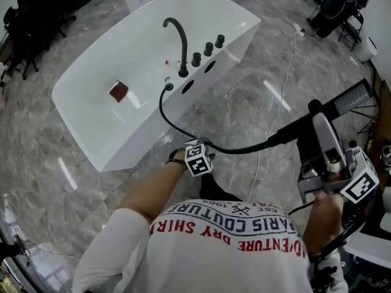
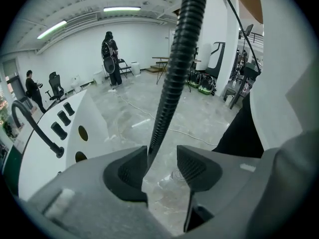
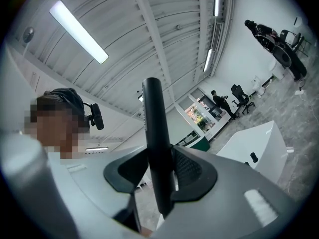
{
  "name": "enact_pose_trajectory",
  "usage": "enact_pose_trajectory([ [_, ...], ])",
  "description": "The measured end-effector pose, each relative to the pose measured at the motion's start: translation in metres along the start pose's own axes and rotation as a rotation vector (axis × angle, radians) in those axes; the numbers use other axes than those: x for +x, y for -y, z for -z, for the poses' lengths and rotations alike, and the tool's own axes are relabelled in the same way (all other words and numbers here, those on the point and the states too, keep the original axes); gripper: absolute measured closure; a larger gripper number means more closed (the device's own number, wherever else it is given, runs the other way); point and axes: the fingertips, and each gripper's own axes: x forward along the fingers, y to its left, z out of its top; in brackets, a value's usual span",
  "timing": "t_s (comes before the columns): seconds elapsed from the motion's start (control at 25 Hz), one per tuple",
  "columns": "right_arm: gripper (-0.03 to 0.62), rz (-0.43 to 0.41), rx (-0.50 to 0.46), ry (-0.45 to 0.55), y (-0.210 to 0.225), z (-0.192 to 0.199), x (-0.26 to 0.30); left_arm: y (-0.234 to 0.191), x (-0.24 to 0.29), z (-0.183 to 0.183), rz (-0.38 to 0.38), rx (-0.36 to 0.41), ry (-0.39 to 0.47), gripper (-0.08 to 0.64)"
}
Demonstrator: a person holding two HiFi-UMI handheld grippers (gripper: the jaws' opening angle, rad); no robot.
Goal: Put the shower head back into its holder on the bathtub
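Observation:
The black shower head [image 1: 351,99] is off the white bathtub [image 1: 91,96], and my right gripper [image 1: 314,118] is shut on its handle [image 3: 154,123] at the right, pads pressing both sides. Its black ribbed hose [image 1: 177,124] runs from the tub deck beside the curved faucet [image 1: 177,38] down and across to the handle. My left gripper [image 1: 203,146] sits over the hose's low bend. In the left gripper view the hose [image 2: 174,68] passes between the jaws of the left gripper [image 2: 162,158], lying against the left pad with a gap to the right pad. Two dark openings [image 1: 209,67] show below the knobs [image 1: 208,47].
A red-brown square [image 1: 118,91] lies in the tub. A white cable [image 1: 281,102] trails over the marble floor right of the tub. Chairs and dark equipment [image 1: 339,5] stand at the far right and far left. People stand far off [image 2: 110,59] in the room.

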Motion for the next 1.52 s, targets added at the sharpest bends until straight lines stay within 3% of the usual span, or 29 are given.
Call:
enact_pose_trajectory([
  [0.12, 0.445, -0.006, -0.018, -0.01, 0.002, 0.001, -0.001, -0.01, 0.014, -0.001, -0.031, -0.022, 0.012, 0.385],
  [0.2, 0.445, -0.003, -0.03, -0.012, 0.005, 0.001, -0.002, -0.016, 0.018, 0.0, -0.05, -0.034, 0.013, 0.485],
  [0.52, 0.448, 0.032, -0.07, -0.027, 0.025, -0.004, -0.008, -0.018, 0.017, 0.007, -0.041, -0.076, 0.003, 0.495],
  [0.84, 0.454, 0.225, -0.277, -0.082, 0.058, 0.001, -0.022, -0.007, -0.022, 0.052, -0.064, -0.307, 0.028, 0.497],
  [1.08, 0.454, 0.275, -0.32, -0.167, 0.076, 0.032, -0.019, -0.024, -0.091, 0.082, -0.166, -0.444, 0.108, 0.496],
  [1.24, 0.454, 0.282, -0.313, -0.227, 0.084, 0.062, -0.021, -0.045, -0.153, 0.078, -0.282, -0.464, 0.177, 0.497],
  [1.52, 0.456, 0.193, -0.223, -0.334, 0.095, 0.113, -0.002, -0.081, -0.27, 0.051, -0.51, -0.47, 0.311, 0.497],
])
